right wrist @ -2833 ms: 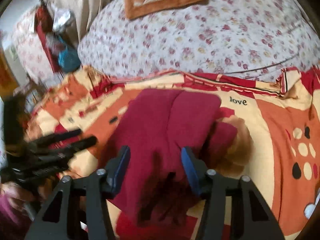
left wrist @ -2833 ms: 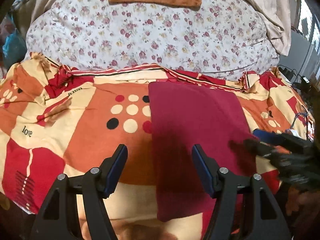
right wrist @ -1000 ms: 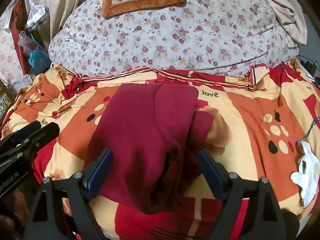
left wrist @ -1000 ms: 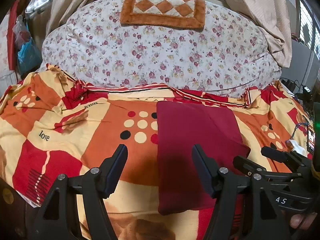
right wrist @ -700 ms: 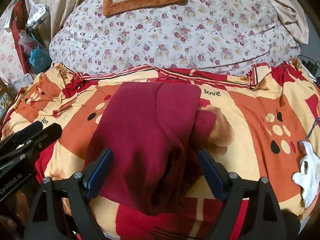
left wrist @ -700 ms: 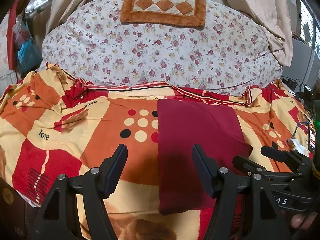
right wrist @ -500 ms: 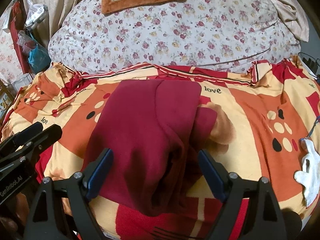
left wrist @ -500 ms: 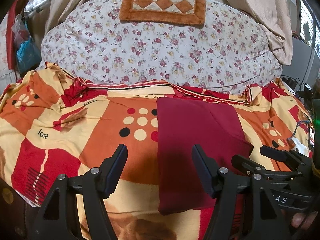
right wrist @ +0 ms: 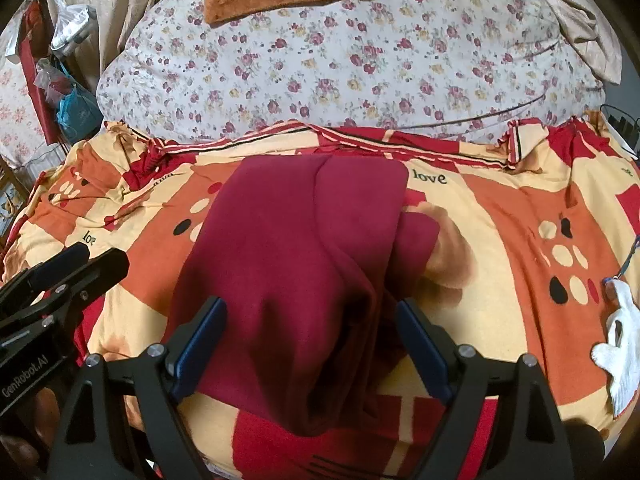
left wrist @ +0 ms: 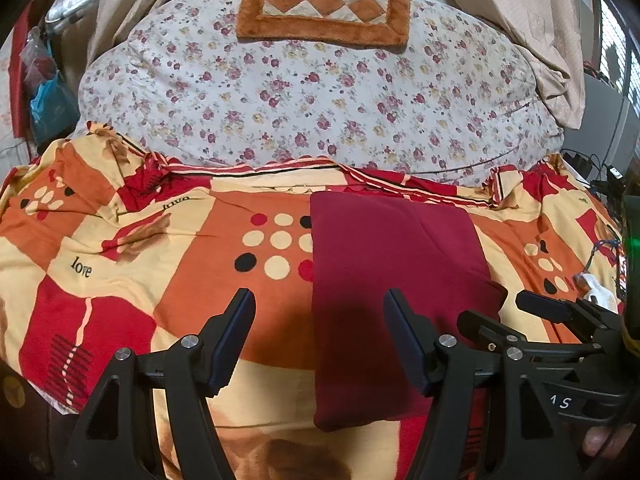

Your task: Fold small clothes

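A dark red garment lies folded into a long rectangle on the patterned orange, red and cream bedspread. In the right wrist view the garment shows a folded flap and a bunched part on its right side. My left gripper is open and empty, held above the garment's near left edge. My right gripper is open and empty, held above the garment's near end. Each gripper shows in the other's view, the right gripper at lower right, the left gripper at lower left.
A big floral duvet is heaped behind the bedspread, with an orange checkered mat on top. A white cloth lies at the bed's right edge. Bags hang at the far left. Cables lie at the far right.
Both grippers have drawn back and up from the garment, and the right jaws have opened wider. The garment lies still in the last second.
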A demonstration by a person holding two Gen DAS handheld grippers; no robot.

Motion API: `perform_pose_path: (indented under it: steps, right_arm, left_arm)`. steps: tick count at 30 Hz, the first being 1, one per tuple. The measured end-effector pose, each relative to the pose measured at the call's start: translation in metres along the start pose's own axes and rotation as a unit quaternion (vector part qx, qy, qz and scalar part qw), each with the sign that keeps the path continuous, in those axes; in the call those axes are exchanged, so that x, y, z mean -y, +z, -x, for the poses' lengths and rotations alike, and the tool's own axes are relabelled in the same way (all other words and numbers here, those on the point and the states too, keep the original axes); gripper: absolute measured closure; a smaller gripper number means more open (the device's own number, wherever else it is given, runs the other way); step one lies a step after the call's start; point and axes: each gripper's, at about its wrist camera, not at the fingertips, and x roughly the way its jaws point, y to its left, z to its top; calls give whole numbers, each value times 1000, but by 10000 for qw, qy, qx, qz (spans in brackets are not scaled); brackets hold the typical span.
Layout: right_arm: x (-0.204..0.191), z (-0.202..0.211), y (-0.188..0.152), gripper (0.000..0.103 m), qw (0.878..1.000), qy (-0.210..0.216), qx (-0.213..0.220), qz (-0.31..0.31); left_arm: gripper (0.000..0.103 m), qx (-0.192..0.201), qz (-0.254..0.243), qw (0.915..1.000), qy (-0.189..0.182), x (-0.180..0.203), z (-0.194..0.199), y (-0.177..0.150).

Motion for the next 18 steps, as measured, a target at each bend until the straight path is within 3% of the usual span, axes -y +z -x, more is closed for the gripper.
perform_pose_path:
  steps: [13,18]
  right_arm:
    - [4,-3,0,14,10000,61,-17,35]
    - [30,1,14,14,9995,-168,177,-193]
  left_arm:
    - [57,25,196,9998,-80,-15,-7,4]
    - [57,54,401,9992,43,-35,-16,9]
